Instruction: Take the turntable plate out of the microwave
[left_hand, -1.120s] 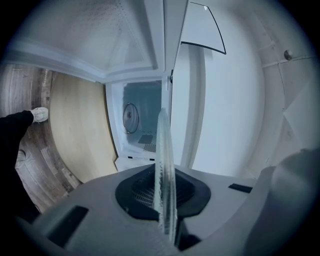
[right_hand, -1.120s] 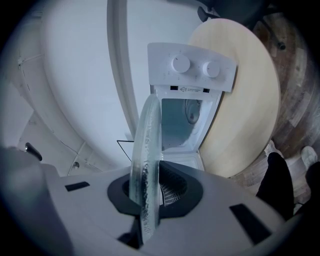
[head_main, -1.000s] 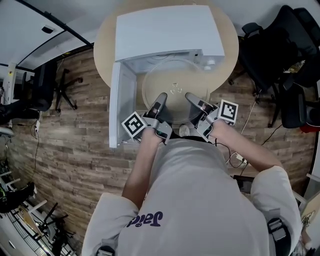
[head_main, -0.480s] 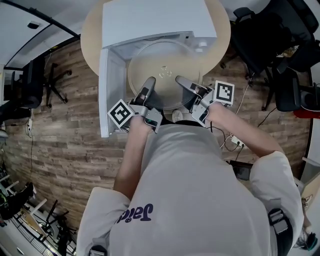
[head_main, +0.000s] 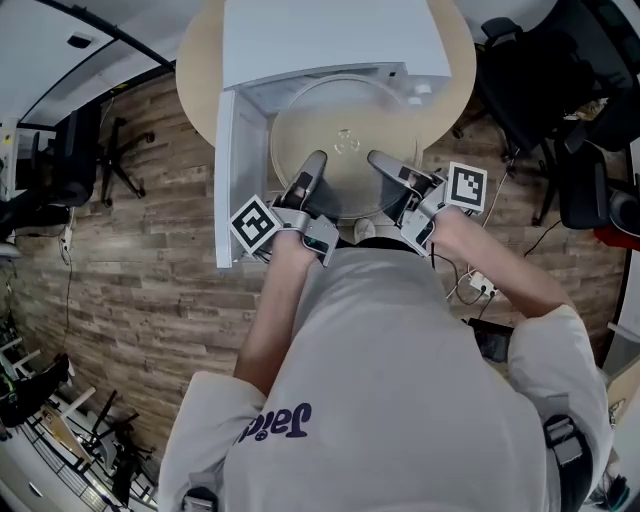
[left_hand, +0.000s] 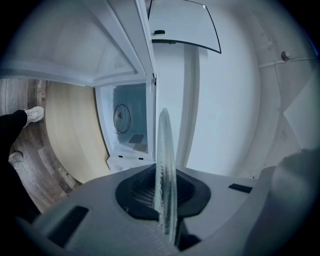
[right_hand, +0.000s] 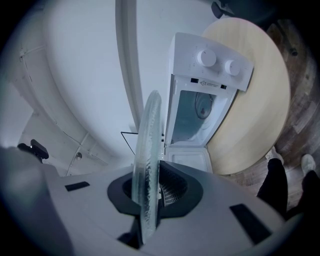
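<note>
The clear glass turntable plate (head_main: 345, 125) hangs level in front of the white microwave (head_main: 330, 35), whose door (head_main: 232, 180) is swung open to the left. My left gripper (head_main: 312, 172) is shut on the plate's near left rim, and my right gripper (head_main: 385, 165) is shut on its near right rim. In the left gripper view the plate (left_hand: 164, 160) shows edge-on, clamped by the left gripper (left_hand: 166, 202), with the microwave's cavity (left_hand: 130, 120) beyond. The right gripper view shows the plate (right_hand: 148, 145) edge-on in the right gripper (right_hand: 146, 202), with the microwave's knobs (right_hand: 206, 57) ahead.
The microwave stands on a round wooden table (head_main: 195, 80) over a wood-plank floor. Black office chairs (head_main: 545, 90) stand to the right and another chair (head_main: 85, 150) to the left. Cables and a power strip (head_main: 480, 285) lie on the floor near my right arm.
The plate, held by both grippers, has risen a little toward the head camera and looks larger. Both grips are unchanged.
</note>
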